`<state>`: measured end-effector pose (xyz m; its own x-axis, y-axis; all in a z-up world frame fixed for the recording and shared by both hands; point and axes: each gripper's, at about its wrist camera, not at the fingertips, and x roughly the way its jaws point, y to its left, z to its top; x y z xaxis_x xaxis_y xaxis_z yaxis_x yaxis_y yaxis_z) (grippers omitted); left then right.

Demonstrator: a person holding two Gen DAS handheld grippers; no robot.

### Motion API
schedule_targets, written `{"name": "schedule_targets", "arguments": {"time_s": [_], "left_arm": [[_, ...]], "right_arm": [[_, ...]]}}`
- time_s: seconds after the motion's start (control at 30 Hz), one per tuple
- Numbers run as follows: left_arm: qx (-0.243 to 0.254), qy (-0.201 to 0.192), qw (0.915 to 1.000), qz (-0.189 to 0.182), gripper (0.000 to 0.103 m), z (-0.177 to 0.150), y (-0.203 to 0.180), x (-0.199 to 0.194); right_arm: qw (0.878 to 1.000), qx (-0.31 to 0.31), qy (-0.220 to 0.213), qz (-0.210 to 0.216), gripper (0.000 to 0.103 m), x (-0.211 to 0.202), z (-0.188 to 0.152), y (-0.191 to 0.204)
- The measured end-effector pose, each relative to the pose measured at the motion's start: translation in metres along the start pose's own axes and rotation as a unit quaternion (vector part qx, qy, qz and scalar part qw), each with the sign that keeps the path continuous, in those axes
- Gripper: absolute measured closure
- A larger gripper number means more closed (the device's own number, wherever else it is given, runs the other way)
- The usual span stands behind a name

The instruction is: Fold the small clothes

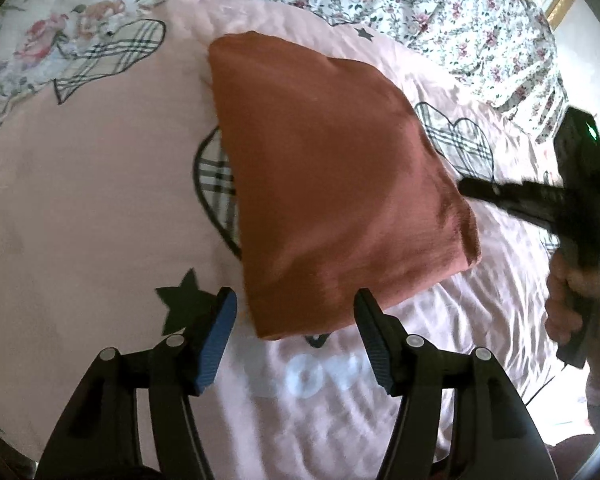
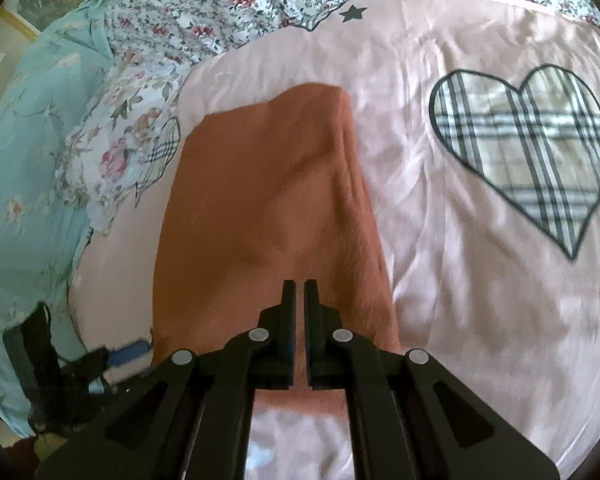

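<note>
A rust-orange garment point(image 1: 332, 176) lies folded into a compact slab on the pink bedspread point(image 1: 80, 200). My left gripper point(image 1: 296, 312) is open just above its near corner, a finger on each side, holding nothing. The right gripper point(image 1: 472, 190) shows in the left wrist view at the garment's right edge. In the right wrist view the garment point(image 2: 260, 208) stretches away ahead, and my right gripper point(image 2: 299, 292) hovers over its near end with jaws almost closed, a thin gap between them and no cloth in it.
The pink bedspread point(image 2: 440, 260) carries plaid hearts point(image 2: 520, 152) and black stars point(image 1: 184, 300). A floral quilt point(image 1: 400, 4) lies bunched at the back. A light blue floral sheet point(image 2: 28, 160) lies at the left. A hand point(image 1: 568, 300) holds the right gripper's handle.
</note>
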<state>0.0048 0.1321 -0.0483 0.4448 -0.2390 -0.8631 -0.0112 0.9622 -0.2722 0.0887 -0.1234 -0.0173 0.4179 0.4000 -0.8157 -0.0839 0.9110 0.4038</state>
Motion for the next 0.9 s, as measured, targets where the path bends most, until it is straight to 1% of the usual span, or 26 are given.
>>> {"name": "schedule_targets", "arguments": {"time_s": [0.1,0.13,0.2,0.23,0.33,0.43,0.57,0.67,0.73,0.9], "left_arm": [[-0.004,-0.004,1.0000,0.008,0.039,-0.001,0.004,-0.005],[-0.003,-0.006,0.9999,0.012,0.038,-0.003,0.005,-0.007],[0.000,-0.010,0.9997,0.021,0.037,-0.005,0.006,-0.011],[0.002,-0.013,0.9996,0.024,0.037,-0.007,0.007,-0.014],[0.007,-0.019,0.9992,0.033,0.034,-0.015,0.010,-0.020],[0.012,-0.017,0.9988,0.043,0.033,-0.025,0.012,-0.023],[0.026,-0.006,0.9976,0.064,0.031,-0.039,0.012,-0.025],[0.046,-0.008,0.9954,0.084,0.028,-0.046,0.009,-0.028],[0.059,-0.012,0.9932,0.099,0.024,-0.051,0.007,-0.031],[0.089,-0.019,0.9879,0.125,0.021,-0.061,0.000,-0.035]], "right_arm": [[1.000,-0.009,0.005,-0.005,0.096,-0.006,-0.017,0.007],[1.000,-0.011,0.006,-0.005,0.089,-0.009,-0.022,0.008],[1.000,-0.010,0.003,-0.010,0.061,-0.015,-0.034,0.009],[1.000,-0.011,-0.004,-0.012,0.058,-0.020,-0.042,0.009],[1.000,-0.016,-0.011,-0.023,0.058,-0.031,-0.059,0.010],[0.999,-0.017,-0.015,-0.033,0.058,-0.042,-0.076,0.008],[0.999,-0.022,-0.015,-0.043,0.054,-0.050,-0.097,0.005],[0.998,-0.029,-0.012,-0.047,0.051,-0.054,-0.113,0.007],[0.998,-0.039,-0.011,-0.050,0.049,-0.055,-0.121,0.010],[0.995,-0.078,-0.008,-0.057,0.035,-0.055,-0.137,0.023]]}}
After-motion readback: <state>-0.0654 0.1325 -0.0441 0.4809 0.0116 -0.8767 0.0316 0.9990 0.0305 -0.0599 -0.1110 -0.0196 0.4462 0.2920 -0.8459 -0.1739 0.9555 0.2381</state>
